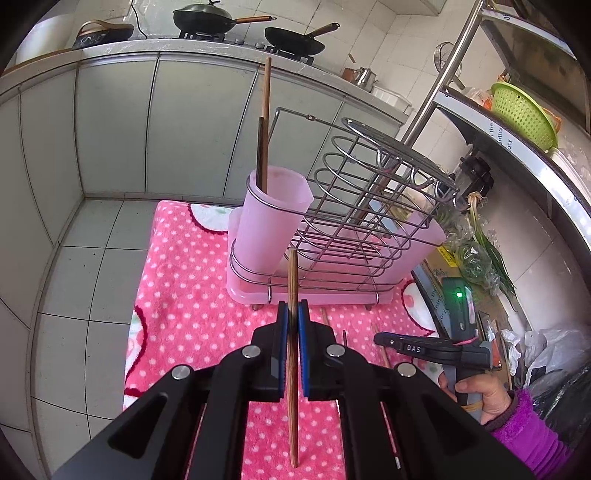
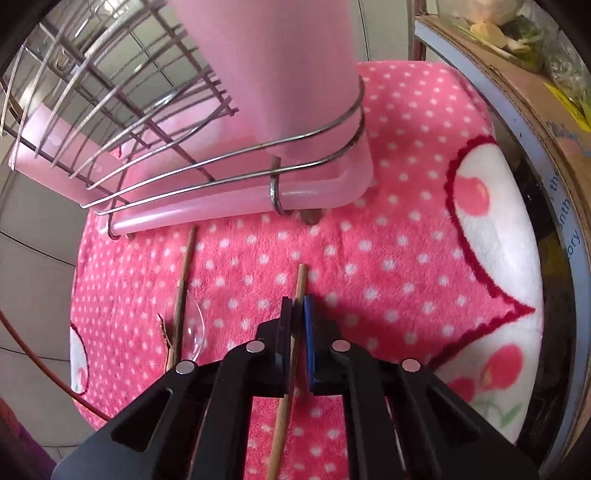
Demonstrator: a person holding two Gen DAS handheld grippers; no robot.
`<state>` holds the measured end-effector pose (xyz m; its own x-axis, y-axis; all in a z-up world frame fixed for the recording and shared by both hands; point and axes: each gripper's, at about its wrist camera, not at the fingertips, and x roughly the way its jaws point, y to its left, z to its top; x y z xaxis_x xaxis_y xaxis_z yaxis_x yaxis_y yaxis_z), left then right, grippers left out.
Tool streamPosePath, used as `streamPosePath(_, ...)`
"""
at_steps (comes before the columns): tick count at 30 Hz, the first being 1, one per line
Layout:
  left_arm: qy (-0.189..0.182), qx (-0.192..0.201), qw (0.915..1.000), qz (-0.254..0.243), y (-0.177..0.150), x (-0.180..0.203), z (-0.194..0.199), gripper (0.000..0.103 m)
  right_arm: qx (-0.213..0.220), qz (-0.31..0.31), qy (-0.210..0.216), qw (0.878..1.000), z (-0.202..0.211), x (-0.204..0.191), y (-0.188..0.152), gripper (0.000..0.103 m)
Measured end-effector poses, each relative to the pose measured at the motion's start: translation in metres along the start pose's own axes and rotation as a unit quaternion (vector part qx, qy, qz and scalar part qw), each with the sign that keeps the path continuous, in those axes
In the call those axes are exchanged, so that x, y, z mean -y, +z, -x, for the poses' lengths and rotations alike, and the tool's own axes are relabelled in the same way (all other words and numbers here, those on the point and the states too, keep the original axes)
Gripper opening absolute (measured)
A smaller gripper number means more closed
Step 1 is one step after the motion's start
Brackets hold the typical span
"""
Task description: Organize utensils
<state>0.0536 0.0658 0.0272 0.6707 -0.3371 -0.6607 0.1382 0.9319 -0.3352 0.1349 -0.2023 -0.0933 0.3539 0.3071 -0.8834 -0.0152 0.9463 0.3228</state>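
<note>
Two chopsticks are gripped at this moment, one in each pair of tongs. The left tongs (image 1: 293, 314) are pressed together on a dark wooden chopstick (image 1: 292, 280), which stands nearly upright between the blue pads, its upper end in front of the rack (image 1: 354, 206) and its lower end hanging over the pink dotted cloth (image 1: 184, 295). The right tongs (image 2: 297, 306) pinch a paler chopstick (image 2: 300, 280) that lies along the cloth (image 2: 369, 258), its tip pointing toward the rack's pink tray (image 2: 221, 206). From the left wrist view, the right tongs (image 1: 380, 338) sit low over the cloth at the right, held by a hand (image 1: 480, 395) in a purple sleeve (image 1: 528, 435).

Inside the rack, a pink cup (image 1: 273, 218) held by a wire ring contains two chopsticks (image 1: 264, 122) standing upright, one longer than the other. On the cloth just left of the right tongs lies another thin stick (image 2: 183, 280), crossing a clear plastic spoon (image 2: 192, 332). Beyond the desk are grey cabinets (image 1: 147, 122) with two woks (image 1: 207, 18) on a stove.
</note>
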Motion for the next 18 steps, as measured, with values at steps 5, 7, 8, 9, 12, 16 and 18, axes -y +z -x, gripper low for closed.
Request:
streamPosePath(5,0.0,0.024,0.9997,0.0,0.003,0.0,0.013,0.005,0.069,-0.007,0.034,0.997,0.043,0.006,-0.013,0.005)
streamPosePath(7,0.0,0.037,0.9993,-0.003,0.004,0.001,0.02,0.005,0.113,-0.004,0.056,0.992,0.071,0.006,-0.02,0.005)
streamPosePath(8,0.0,0.047,0.9989,-0.006,0.005,0.003,0.025,0.005,0.134,0.0,0.057,0.989,0.084,0.006,-0.023,0.005)
streamPosePath(9,-0.001,0.054,0.9985,-0.01,0.005,0.005,0.029,0.005,0.15,0.004,0.059,0.987,0.093,0.007,-0.026,0.005)
streamPosePath(12,0.001,0.082,0.9964,-0.018,0.009,0.011,0.043,0.005,0.206,0.018,0.066,0.976,0.126,0.006,-0.035,0.005)
streamPosePath(16,-0.003,0.112,0.9935,-0.019,0.017,0.016,0.06,0.005,0.265,0.025,0.071,0.961,0.165,0.004,-0.037,0.005)
streamPosePath(18,-0.002,0.125,0.992,-0.022,0.023,0.019,0.069,0.005,0.286,0.027,0.075,0.955,0.182,0.004,-0.031,0.005)
